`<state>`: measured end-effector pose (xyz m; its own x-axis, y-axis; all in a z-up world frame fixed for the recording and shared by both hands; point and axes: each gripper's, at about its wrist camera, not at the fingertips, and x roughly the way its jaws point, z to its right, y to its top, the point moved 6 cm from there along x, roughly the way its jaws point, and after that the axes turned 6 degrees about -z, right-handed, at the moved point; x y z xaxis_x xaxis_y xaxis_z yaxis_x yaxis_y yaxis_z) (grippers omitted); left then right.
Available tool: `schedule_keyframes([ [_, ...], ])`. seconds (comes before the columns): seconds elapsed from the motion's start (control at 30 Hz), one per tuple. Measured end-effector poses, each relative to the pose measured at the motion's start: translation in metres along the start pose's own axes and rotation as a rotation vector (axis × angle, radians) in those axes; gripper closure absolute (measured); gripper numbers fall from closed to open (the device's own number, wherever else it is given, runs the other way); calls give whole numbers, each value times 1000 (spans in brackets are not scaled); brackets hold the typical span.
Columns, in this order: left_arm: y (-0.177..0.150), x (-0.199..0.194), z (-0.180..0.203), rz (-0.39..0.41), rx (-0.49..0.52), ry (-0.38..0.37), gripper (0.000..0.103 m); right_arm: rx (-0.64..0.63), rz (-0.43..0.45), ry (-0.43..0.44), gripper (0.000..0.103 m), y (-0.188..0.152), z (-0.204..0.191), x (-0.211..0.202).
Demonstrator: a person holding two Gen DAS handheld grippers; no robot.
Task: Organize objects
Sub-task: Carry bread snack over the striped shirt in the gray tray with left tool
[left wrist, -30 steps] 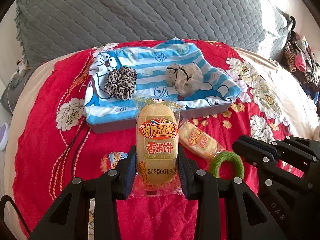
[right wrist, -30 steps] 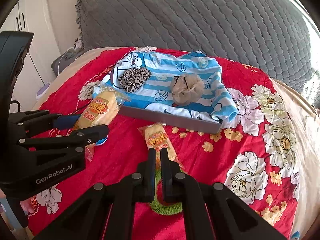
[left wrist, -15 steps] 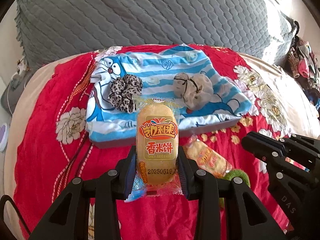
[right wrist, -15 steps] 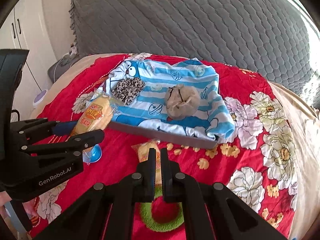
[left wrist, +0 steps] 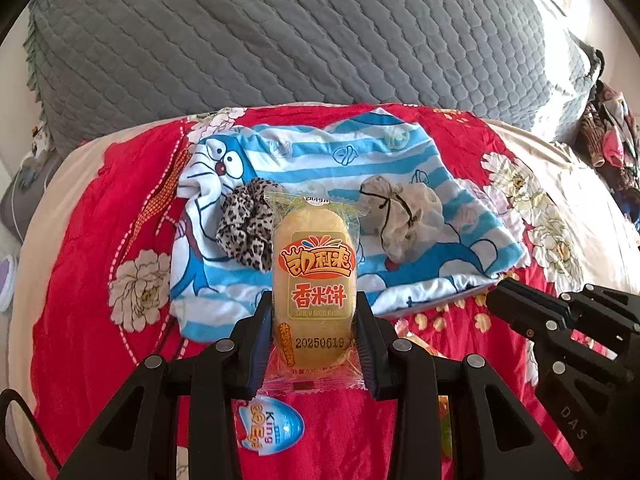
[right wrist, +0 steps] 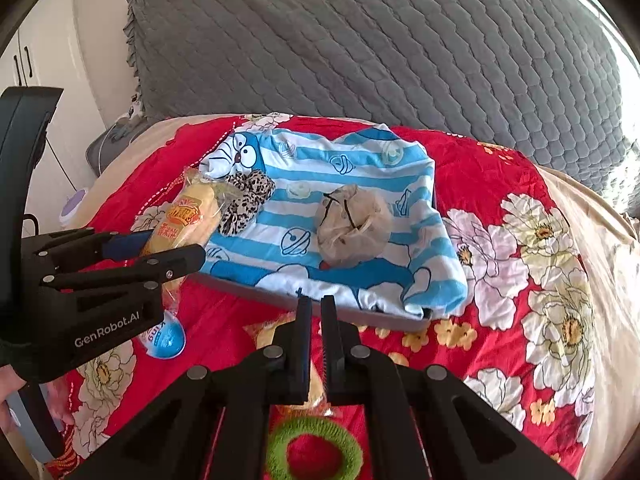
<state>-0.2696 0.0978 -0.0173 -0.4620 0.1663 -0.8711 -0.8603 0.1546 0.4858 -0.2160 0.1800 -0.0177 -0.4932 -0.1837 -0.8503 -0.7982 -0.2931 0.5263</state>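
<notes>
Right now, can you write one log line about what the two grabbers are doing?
left gripper: shut on rice cracker packet | right gripper: shut, holding nothing | tray: holds leopard scrunchie, beige pouch

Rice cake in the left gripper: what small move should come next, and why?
Probably carry it a little further forward over the tray and lower it. The left gripper is shut on the rice cake, held up near the tray's near edge beside the leopard scrunchie, and the striped cloth has open space.
</notes>
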Motion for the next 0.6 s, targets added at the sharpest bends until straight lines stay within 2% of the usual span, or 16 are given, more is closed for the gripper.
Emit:
schedule_keyframes([
  [0.6,41,16,-14,16,-16,13,64,-23,20,-3,98,46,-2,9],
])
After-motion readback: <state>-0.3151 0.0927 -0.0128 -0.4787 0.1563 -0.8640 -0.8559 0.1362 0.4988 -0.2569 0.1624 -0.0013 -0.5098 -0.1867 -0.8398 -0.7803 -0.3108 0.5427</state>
